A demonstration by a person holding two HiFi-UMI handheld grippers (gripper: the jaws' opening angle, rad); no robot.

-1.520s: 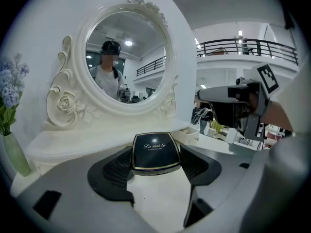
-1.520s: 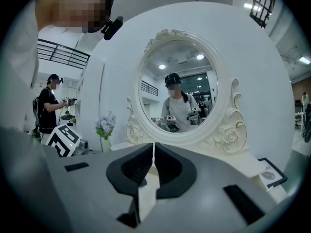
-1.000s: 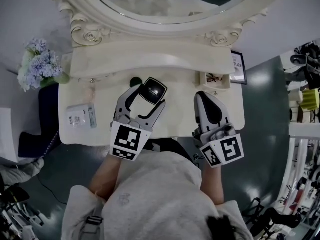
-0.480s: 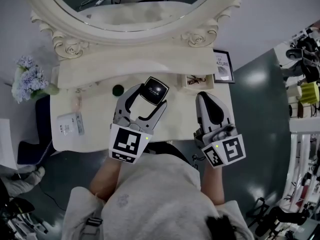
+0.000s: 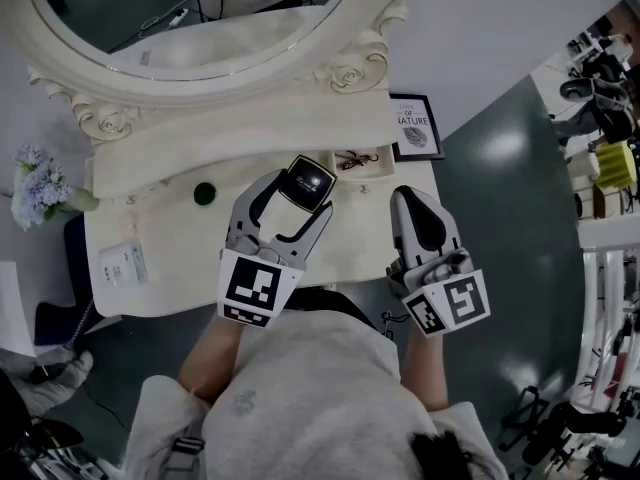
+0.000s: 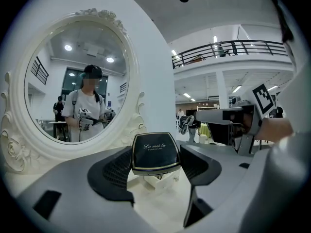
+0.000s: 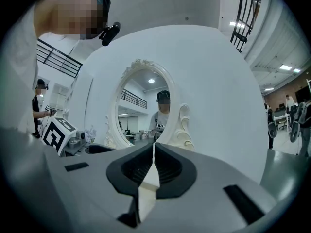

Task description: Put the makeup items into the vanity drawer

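A black square compact [image 5: 307, 182] with gold lettering sits clamped between the jaws of my left gripper [image 5: 298, 194], held above the cream vanity top [image 5: 170, 268]. The left gripper view shows the same compact [image 6: 155, 153] with the lid facing the camera, in my left gripper [image 6: 156, 165]. Just beyond it a small open drawer [image 5: 356, 162] with small items inside sticks out of the vanity's raised shelf. My right gripper [image 5: 404, 194] hovers over the vanity's right end. Its jaws meet with nothing between them, as my right gripper [image 7: 153, 154] also shows in its own view.
An oval mirror [image 5: 190, 28] in an ornate frame rises behind the shelf. A framed sign [image 5: 413, 126] stands at the right end. A dark green round item [image 5: 205, 193] and a white box [image 5: 122, 264] lie to the left, with lilac flowers [image 5: 35, 183] beyond. Dark floor [image 5: 500, 198] lies to the right.
The vanity has slid left in the head view, so the open drawer now lies just ahead between both grippers. The grippers hold the same pose, the compact still held.
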